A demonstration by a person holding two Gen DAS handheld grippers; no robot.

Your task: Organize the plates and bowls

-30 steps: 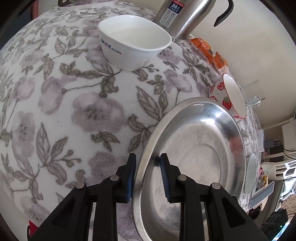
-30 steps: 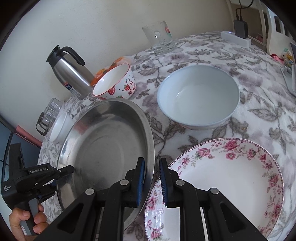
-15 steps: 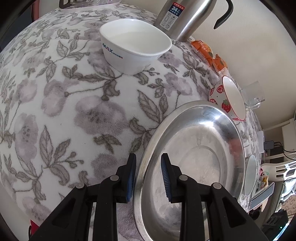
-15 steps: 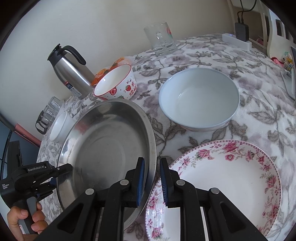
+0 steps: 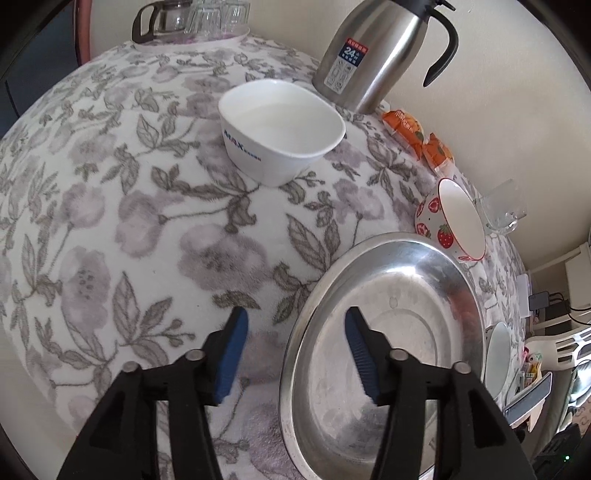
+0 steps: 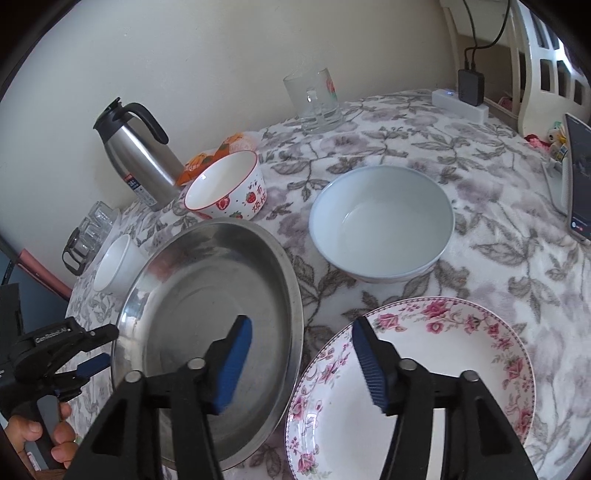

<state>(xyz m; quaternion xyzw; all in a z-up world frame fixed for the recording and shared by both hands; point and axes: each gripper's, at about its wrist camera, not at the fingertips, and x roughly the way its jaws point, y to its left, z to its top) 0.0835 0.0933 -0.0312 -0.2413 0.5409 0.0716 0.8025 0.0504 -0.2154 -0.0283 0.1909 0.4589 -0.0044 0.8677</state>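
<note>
A large steel plate (image 5: 391, 332) (image 6: 207, 291) lies on the flowered tablecloth. My left gripper (image 5: 295, 354) straddles its left rim with jaws opening and pads clear of the metal. My right gripper (image 6: 301, 365) straddles the plate's right rim, also opening, with its right finger over a rose-patterned plate (image 6: 436, 373). The left gripper (image 6: 92, 350) also shows in the right wrist view, held by a hand (image 6: 40, 439). Around stand a pale wide bowl (image 6: 380, 221), a strawberry bowl (image 6: 225, 188) (image 5: 454, 221) and a white square bowl (image 5: 284, 136) (image 6: 118, 262).
A steel thermos jug (image 5: 369, 48) (image 6: 136, 155) and orange snack packets (image 5: 417, 136) sit by the wall. A glass mug (image 6: 317, 99), a tray of glassware (image 5: 192, 18), a power strip (image 6: 460, 101) and a phone (image 6: 578, 177) line the table's far edges.
Both grippers were shut on the steel plate's rim and have now spread their jaws off it. The left gripper has lifted a little; the plate rests on the cloth.
</note>
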